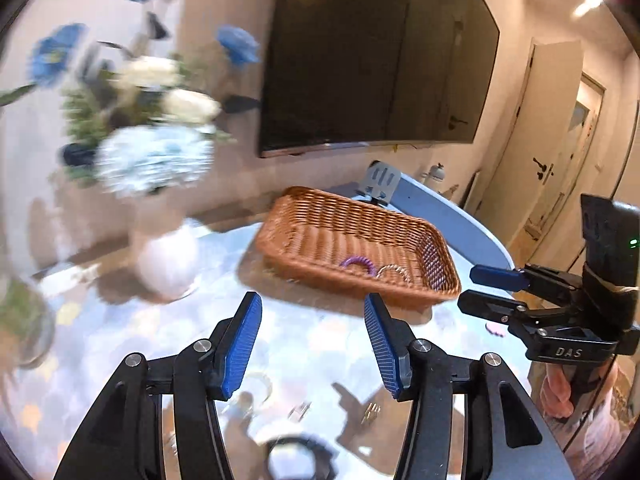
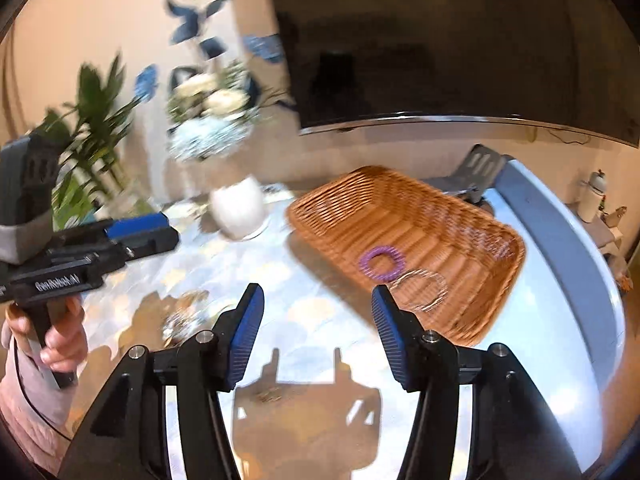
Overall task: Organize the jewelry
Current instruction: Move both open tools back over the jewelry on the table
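A brown wicker basket (image 1: 312,228) (image 2: 448,216) sits on the shiny table and holds a purple coil ring (image 1: 357,263) (image 2: 381,263) and a silver bracelet (image 1: 394,270) (image 2: 421,289). My left gripper (image 1: 312,340) is open and empty above the table, short of the basket. Below it lie a clear bracelet (image 1: 262,388), two small metal pieces (image 1: 299,410) (image 1: 371,410) and a black ring-shaped piece (image 1: 294,454). My right gripper (image 2: 318,338) is open and empty, just before the basket's near edge. It also shows in the left wrist view (image 1: 490,290). A small ring (image 2: 270,394) and a blurred shiny piece (image 2: 182,322) lie near it.
A white vase (image 1: 168,262) (image 2: 239,208) with blue and white flowers stands left of the basket. A dark TV (image 1: 372,52) hangs on the wall behind. A grey stand (image 1: 380,180) (image 2: 476,172) is behind the basket. A green plant (image 2: 96,128) is at the left. The table's blue edge (image 2: 560,240) curves at the right.
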Demonstrator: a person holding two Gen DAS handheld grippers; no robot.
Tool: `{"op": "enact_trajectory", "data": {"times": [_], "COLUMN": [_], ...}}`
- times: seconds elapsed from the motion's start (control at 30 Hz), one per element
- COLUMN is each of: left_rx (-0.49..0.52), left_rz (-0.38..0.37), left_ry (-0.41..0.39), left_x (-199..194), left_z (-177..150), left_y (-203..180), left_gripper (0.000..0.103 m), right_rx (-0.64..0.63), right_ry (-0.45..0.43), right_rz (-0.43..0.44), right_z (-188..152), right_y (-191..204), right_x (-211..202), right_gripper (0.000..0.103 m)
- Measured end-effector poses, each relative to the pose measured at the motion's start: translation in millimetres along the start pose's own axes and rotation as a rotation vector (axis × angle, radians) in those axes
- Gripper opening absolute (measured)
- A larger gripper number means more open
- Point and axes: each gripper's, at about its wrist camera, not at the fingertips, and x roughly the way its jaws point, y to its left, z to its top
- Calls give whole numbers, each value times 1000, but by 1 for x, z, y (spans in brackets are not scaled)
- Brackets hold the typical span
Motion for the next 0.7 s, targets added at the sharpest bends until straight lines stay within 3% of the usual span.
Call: {"op": "enact_trajectory", "data": {"times": [0.23, 0.4, 0.57, 0.7], "left_rx": [-78, -61, 134, 305], "left_rz": [17, 12, -52, -43], "left_ry": [-20, 16, 121, 170], "left_x": [-60, -66, -42, -17], "left_z": [-55, -95, -125, -132], "left_y": [40, 47, 22, -2], "left_gripper": [56, 56, 56, 56], "right_rx": [-9, -41, -99, -113], "right_ry": [63, 121, 197, 275], "right_rz": [41, 45, 17, 24], "right_z": [-35, -58, -80, -99], "right_y": [28, 42, 51, 47], "right_x": [13, 29, 45, 57], "right_gripper": [59, 59, 59, 59]}}
